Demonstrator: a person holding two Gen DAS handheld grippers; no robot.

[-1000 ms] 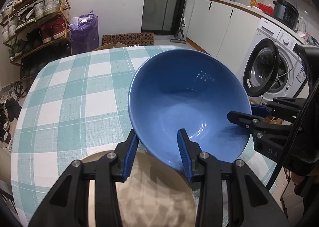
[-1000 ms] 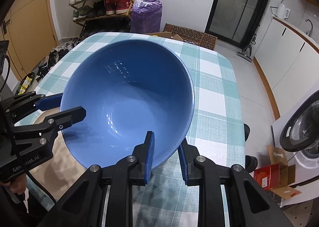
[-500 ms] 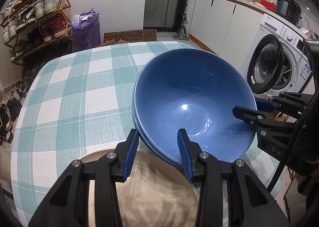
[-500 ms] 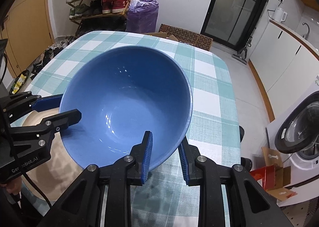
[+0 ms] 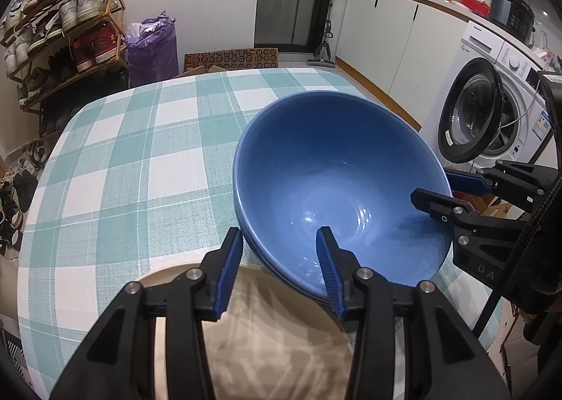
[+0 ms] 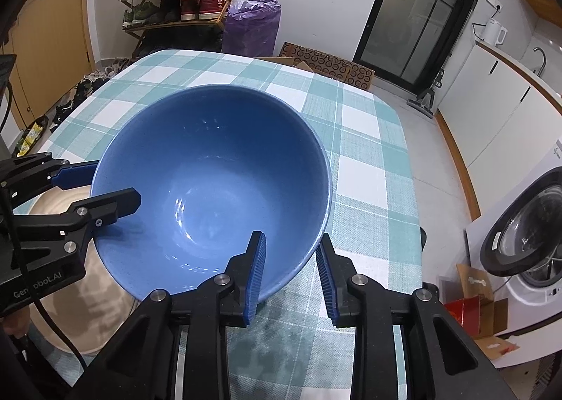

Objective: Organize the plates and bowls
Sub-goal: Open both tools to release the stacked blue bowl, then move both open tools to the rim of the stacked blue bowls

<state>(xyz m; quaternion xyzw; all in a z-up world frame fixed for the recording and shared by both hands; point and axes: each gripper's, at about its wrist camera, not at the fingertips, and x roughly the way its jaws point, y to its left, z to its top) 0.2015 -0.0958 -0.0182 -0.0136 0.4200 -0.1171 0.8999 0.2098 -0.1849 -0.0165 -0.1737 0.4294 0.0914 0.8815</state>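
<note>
The bowl (image 5: 337, 189) (glazed, slippery, breakable) is best gripped at its rim; it is straddled, unpinched, by both just-opening grippers, left (image 5: 279, 270) and right (image 6: 291, 277).

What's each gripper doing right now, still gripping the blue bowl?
Left gripper: open, jaws just opening, blue bowl rim between the pads, no longer pinched.
Right gripper: open, jaws just opening, bowl rim between the pads, released.

Worktop (image 5: 116, 168) under teal-and-white check cloth; blue bowls (image 5: 337, 189) stacked on it; beige plate (image 5: 274, 336) just beside bowls, nearer camera.
</note>
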